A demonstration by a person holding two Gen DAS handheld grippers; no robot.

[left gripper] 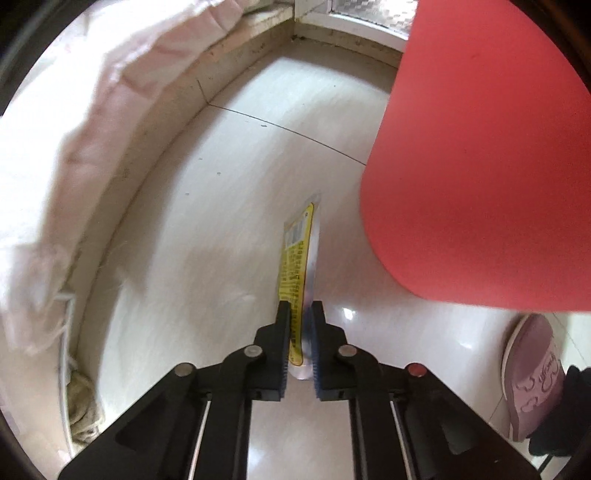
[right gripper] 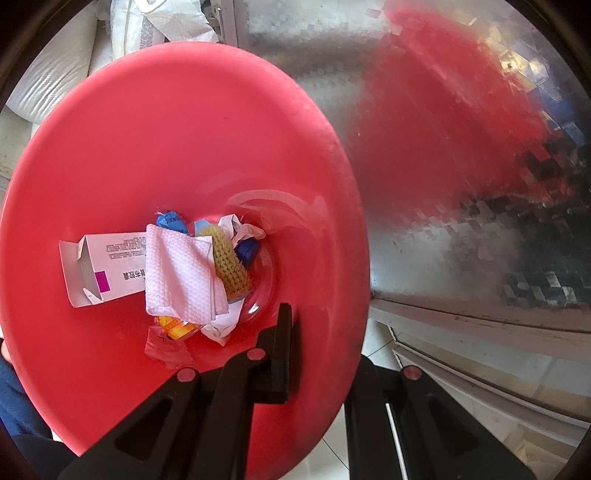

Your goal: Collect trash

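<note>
Pinching left tongs (left gripper: 299, 306): pressed together on one yellow printed wrapper (left gripper: 295, 266) with a silver edge, held on edge above the pale tiled floor (left gripper: 207, 221).
Right tongs (right gripper: 321, 354): clamped over the wall of one red bucket (right gripper: 177, 147), one finger (right gripper: 282, 350) inside against the red, the other hidden behind the rim.
Bucket seen from the left wrist: its red outer side (left gripper: 480, 166) fills the upper right, close beside the wrapper and not touching it.
Trash count inside the bucket: one white carton (right gripper: 107, 266) with a magenta patch, flap open; one white embossed paper towel (right gripper: 181, 273) lying over the carton's end; one yellow knitted piece (right gripper: 229, 258) beside the towel; one blue wrapper (right gripper: 171, 221) behind it; one dark blue cap (right gripper: 247, 251); crumpled white paper (right gripper: 240, 229); one orange-yellow packet (right gripper: 177, 326), half buried under the towel; one scrap of clear red-tinted film (right gripper: 166, 349) nearest the tongs.
Floor surroundings, left view: a pink-white quilt (left gripper: 92, 129) hanging along the left over a worn wooden ledge (left gripper: 221, 51); one crumpled beige rag (left gripper: 85, 410) at the wall's foot; one pink slipper (left gripper: 532, 376) at lower right.
Backdrop, right view: patterned frosted glass (right gripper: 461, 184) carrying a red reflection; one white sack (right gripper: 155, 22) beyond the bucket's far rim.
</note>
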